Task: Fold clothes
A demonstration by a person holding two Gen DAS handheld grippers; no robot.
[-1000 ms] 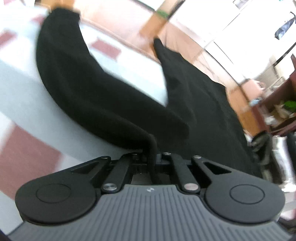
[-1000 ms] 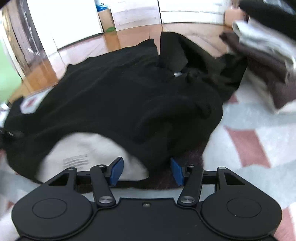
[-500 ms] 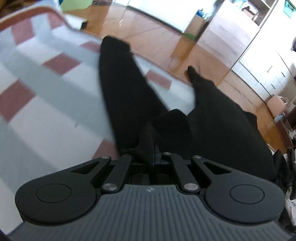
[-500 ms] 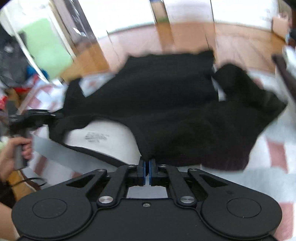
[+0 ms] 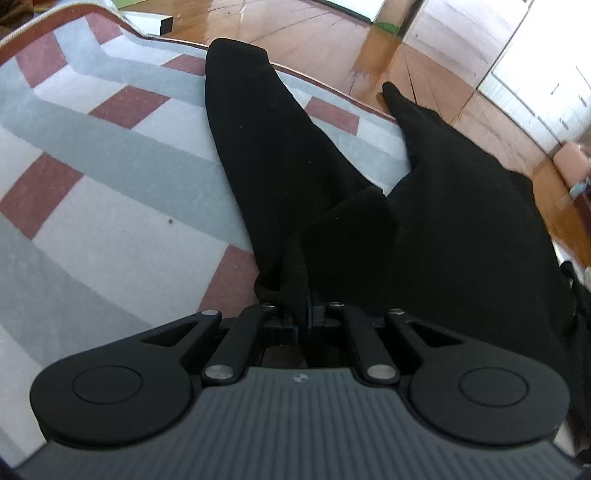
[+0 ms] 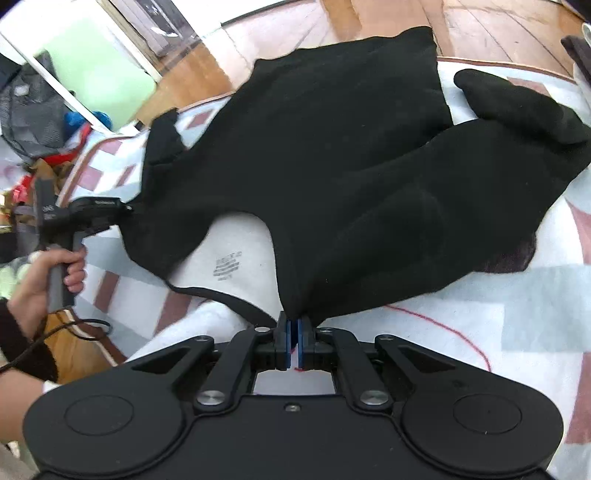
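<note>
We are working over a patterned rug [image 5: 110,192] of grey, white and dull red blocks, with wooden floor [image 5: 332,33] beyond its edge. In the left wrist view, our left tool [image 5: 301,325] is clamping a fold of the black garment [image 5: 461,229] at what looks like a shoulder, its jaws pressed together on the cloth; one sleeve [image 5: 258,140] is trailing away across the rug toward the floor, and the body is lying to the right of it, reaching onto the wood. In the right wrist view, the rug [image 6: 517,295] is showing again, with clutter at the far left. Our right tool [image 6: 294,332] is pinching the garment [image 6: 332,155] at the neckline edge, blue pads closed on the fabric, beside the pale inner lining with its printed label [image 6: 227,264]. The left tool [image 6: 92,210] is appearing there too, held in a hand [image 6: 44,280], gripping the cloth's opposite edge. We judge that we are holding two points apart to stretch the top edge taut, so the garment can be lifted and laid flat before folding; the folding itself is not yet begun.
</note>
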